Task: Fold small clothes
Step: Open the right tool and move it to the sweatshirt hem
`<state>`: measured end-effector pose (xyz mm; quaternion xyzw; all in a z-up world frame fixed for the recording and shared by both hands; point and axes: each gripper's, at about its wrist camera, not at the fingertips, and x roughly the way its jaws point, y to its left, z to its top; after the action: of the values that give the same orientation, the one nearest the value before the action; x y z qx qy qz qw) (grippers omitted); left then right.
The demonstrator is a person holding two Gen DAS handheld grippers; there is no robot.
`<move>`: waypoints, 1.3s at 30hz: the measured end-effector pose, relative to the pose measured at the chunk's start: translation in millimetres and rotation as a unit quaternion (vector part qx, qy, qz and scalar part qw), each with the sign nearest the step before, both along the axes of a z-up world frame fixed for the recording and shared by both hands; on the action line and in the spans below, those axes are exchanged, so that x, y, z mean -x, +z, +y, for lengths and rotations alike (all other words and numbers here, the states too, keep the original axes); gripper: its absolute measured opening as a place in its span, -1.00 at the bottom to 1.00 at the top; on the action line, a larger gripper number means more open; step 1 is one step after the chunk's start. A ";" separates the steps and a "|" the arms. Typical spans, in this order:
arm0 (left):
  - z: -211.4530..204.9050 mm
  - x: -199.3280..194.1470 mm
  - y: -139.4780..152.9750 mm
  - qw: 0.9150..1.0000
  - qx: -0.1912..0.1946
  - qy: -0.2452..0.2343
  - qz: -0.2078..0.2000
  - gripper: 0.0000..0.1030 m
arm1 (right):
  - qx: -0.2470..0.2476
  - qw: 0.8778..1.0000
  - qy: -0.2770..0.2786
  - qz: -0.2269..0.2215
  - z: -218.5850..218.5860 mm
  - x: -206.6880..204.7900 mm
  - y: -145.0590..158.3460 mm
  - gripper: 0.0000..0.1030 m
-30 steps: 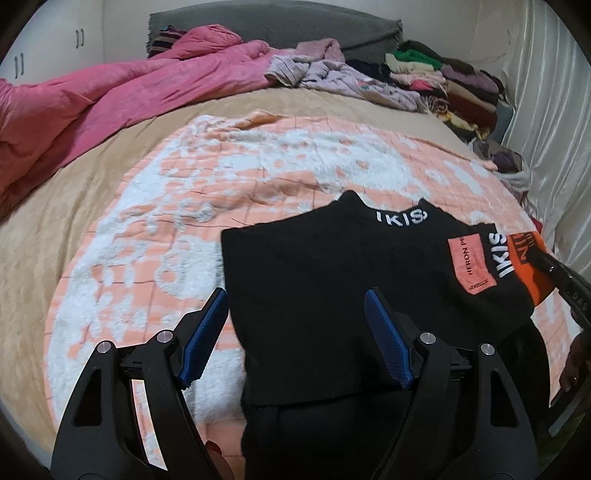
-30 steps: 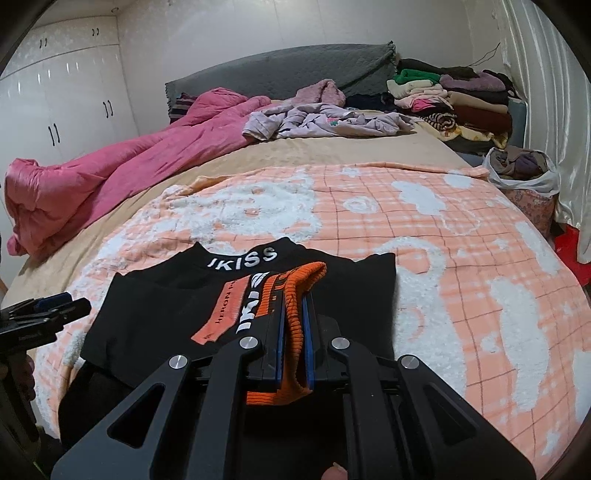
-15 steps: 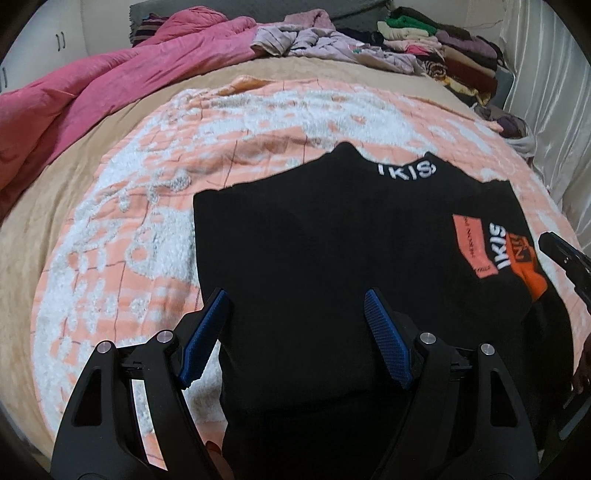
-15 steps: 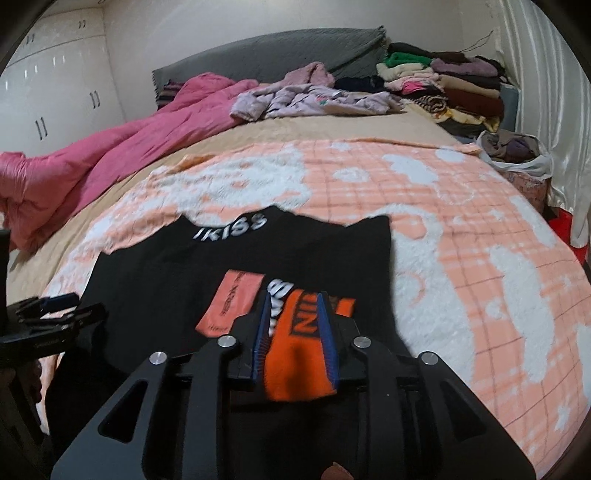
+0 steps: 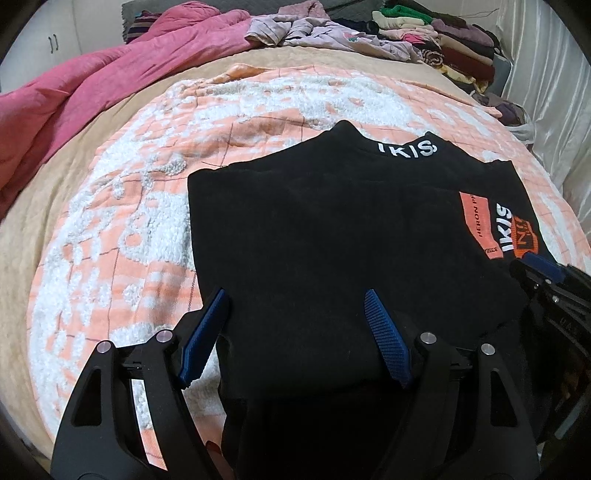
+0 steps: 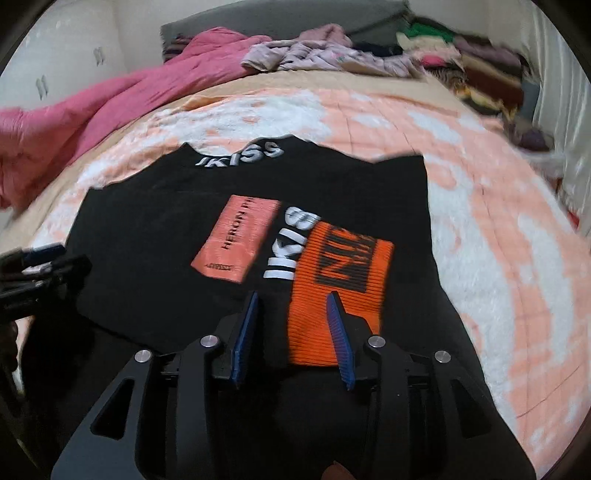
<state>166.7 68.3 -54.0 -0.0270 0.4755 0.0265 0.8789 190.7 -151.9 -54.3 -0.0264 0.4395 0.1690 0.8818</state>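
The right gripper (image 6: 293, 334) is low over the near edge of a black sweater (image 6: 155, 236), its blue-padded jaws opening; the orange ribbed cuff (image 6: 340, 280) of a sleeve lies between the pads, flat on the sweater's front, and the pads do not seem to press on it. The cuff carries black lettering, and just beside it run white letters on the sleeve and a salmon-coloured label patch (image 6: 236, 240). The left gripper (image 5: 295, 339) hangs over the sweater's other near corner with its jaws spread wide, holding nothing; the black cloth lies under the gap between the pads. In the left view the right gripper's tip shows at the far right edge, next to the cuff. The sweater lies spread on the bed, on an orange and white checked blanket (image 5: 122, 229), collar away from the grippers with white letters across the collar band (image 5: 406, 149). Its near hem runs over the bed's edge, below both grippers. Beyond the blanket is a tan sheet (image 5: 332, 62), with a rumpled pink quilt (image 5: 92, 92) along the left side and a loose lilac garment (image 5: 325, 33) near the head of the bed. A stack of folded clothes (image 5: 454, 48) stands at the far right corner, beside a pale curtain (image 5: 554, 103). A grey headboard (image 6: 280, 22) backs the bed. The right view is blurred.
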 end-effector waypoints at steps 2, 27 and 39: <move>0.1 1.3 -0.1 1.000 0.000 0.001 -0.002 0.33 | -0.009 1.000 -0.003 0.002 -2.7 1.2 1.0 -0.30; 2.3 31.8 18.0 1.000 0.008 0.011 -0.017 0.34 | -0.041 0.998 -0.019 -0.035 -35.2 44.0 38.7 0.19; 6.7 60.5 38.2 0.999 0.000 0.022 -0.043 0.67 | -0.031 0.998 -0.027 -0.055 -55.6 69.5 57.0 0.42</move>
<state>106.2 75.0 -15.9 -0.0383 0.4370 0.0449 0.8975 121.3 -207.5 2.7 0.0035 0.3858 0.1572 0.9091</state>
